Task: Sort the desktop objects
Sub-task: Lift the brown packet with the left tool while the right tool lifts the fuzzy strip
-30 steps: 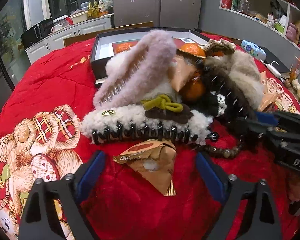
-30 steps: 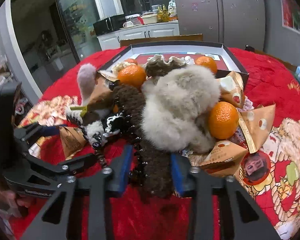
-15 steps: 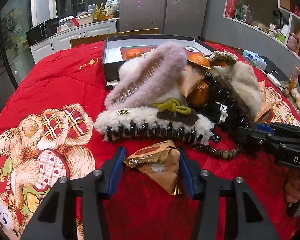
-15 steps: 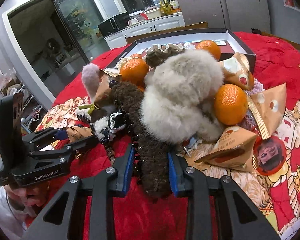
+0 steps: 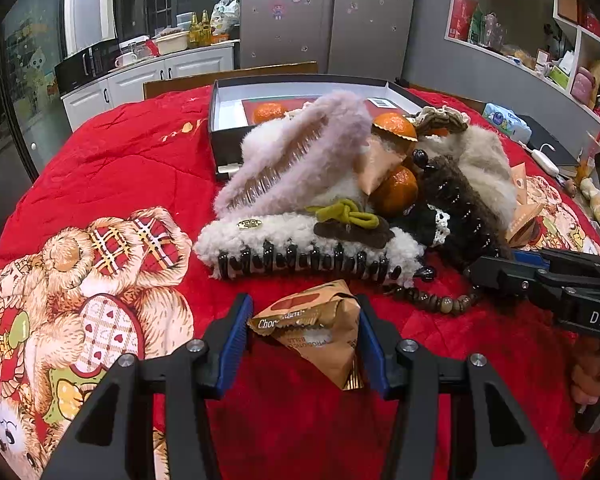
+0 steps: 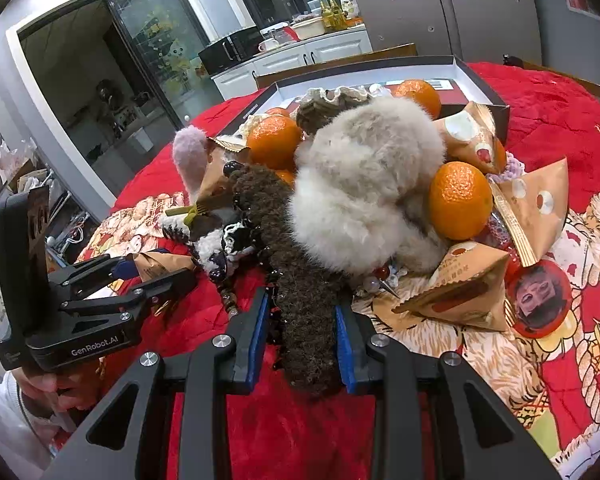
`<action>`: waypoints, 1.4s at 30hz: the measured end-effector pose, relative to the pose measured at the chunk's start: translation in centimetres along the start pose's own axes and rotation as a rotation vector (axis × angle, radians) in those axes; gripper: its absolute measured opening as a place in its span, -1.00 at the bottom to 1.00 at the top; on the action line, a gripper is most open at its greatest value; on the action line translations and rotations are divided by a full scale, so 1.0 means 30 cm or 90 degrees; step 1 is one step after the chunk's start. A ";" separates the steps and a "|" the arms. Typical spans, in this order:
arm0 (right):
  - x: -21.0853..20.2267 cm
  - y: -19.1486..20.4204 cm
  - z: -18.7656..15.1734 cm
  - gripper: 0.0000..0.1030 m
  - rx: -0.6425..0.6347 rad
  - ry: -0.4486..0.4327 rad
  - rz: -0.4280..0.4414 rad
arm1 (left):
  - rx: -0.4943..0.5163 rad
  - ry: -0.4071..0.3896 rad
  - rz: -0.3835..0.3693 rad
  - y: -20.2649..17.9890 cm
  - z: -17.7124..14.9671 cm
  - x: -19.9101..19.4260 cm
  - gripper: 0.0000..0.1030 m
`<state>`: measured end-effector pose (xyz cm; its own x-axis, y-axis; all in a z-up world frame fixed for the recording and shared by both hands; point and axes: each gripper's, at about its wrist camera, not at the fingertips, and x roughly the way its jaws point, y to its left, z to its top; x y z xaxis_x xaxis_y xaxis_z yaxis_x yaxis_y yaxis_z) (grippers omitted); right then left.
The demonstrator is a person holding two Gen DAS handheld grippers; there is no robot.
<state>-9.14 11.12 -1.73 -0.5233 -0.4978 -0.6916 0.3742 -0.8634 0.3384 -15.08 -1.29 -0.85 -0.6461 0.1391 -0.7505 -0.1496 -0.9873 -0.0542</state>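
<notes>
Both grippers clamped for sorting: left gripper (image 5: 304,334) pinches choc packet (image 5: 316,326), right gripper (image 6: 302,330) grips brown fuzzy hair claw (image 6: 300,272), pre-lift from pile.

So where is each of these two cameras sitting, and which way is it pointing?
Left wrist view: rides the left claw, looking down at its brown paper snack packet; right claw at the right edge.
Right wrist view: rides the right claw, shut on the dark brown fuzzy hair clip; left claw and a hand at left.
Both share the pile, the black open box and the red quilted cloth.
</notes>
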 end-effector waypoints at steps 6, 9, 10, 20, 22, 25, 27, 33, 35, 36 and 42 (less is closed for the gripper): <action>-0.009 0.010 0.000 -0.44 0.000 -0.006 0.009 | -0.004 -0.002 0.001 0.010 0.021 0.013 0.02; -0.024 0.014 -0.001 -0.44 -0.005 -0.013 0.013 | -0.009 -0.012 -0.005 0.017 0.032 0.012 0.02; -0.035 0.008 0.000 -0.44 -0.005 -0.015 0.015 | -0.009 -0.016 -0.006 0.018 0.037 0.011 0.02; -0.072 0.021 0.006 -0.44 0.003 -0.040 0.032 | -0.001 -0.054 -0.023 0.005 -0.006 -0.053 0.02; -0.082 0.026 0.007 -0.44 0.003 -0.047 0.037 | -0.001 -0.061 -0.027 0.050 -0.056 -0.089 0.02; -0.109 0.037 0.013 -0.44 -0.005 -0.066 0.043 | -0.004 -0.070 -0.031 0.014 -0.108 -0.125 0.02; -0.132 0.040 0.018 -0.44 -0.008 -0.082 0.047 | -0.004 -0.074 -0.031 -0.018 -0.148 -0.163 0.02; -0.172 0.041 0.024 -0.44 -0.007 -0.110 0.050 | 0.003 -0.087 -0.024 -0.029 -0.157 -0.192 0.02; -0.169 0.043 0.023 -0.44 -0.009 -0.107 0.051 | 0.006 -0.088 -0.022 -0.033 -0.159 -0.200 0.02; -0.166 0.044 0.022 -0.44 -0.008 -0.106 0.052 | 0.006 -0.088 -0.022 -0.030 -0.160 -0.205 0.02; -0.168 0.043 0.016 -0.44 -0.017 -0.104 0.047 | 0.005 -0.091 -0.022 -0.026 -0.159 -0.209 0.02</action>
<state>-6.40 12.49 2.50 -0.6105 -0.5684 -0.5515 0.4355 -0.8226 0.3657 -7.35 -1.77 0.77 -0.7403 0.1836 -0.6467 -0.1789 -0.9811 -0.0737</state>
